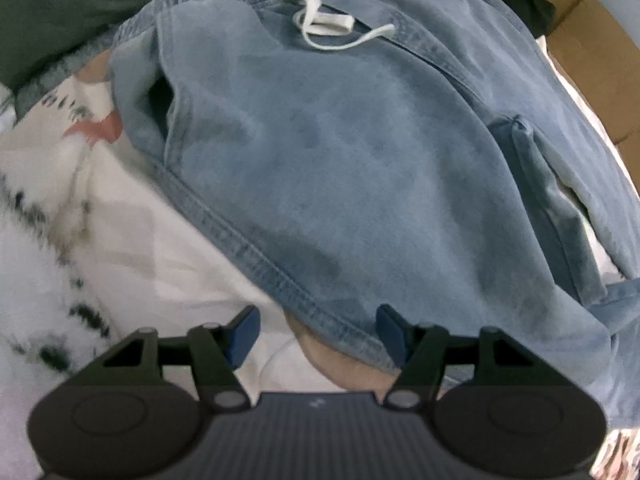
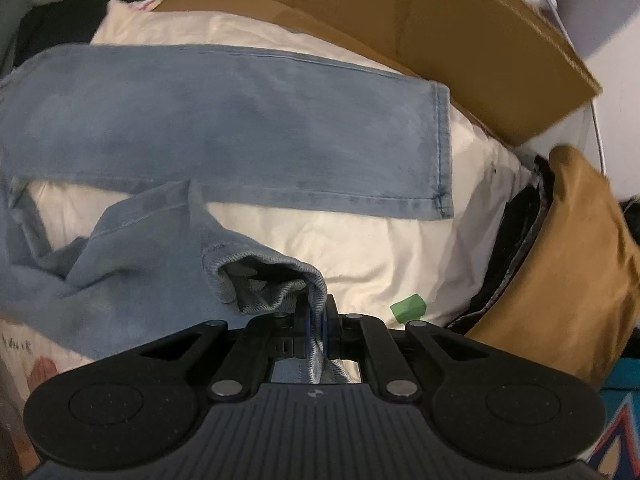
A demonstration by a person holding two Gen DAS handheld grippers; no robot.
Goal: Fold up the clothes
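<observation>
Right tongs [image 2: 316, 326] pinching jeans [image 2: 224, 128] hem.

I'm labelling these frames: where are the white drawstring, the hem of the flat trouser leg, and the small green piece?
White drawstring of the blue denim trousers [image 1: 316, 16], left wrist view, on its knot.
Flat trouser-leg hem [image 2: 442, 148], right wrist view, stitched edge.
Small green piece [image 2: 408, 306], right wrist view, its middle.

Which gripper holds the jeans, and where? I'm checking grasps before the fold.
The right gripper is shut on the jeans at a leg's hem. The left gripper is open, holding nothing.
</observation>
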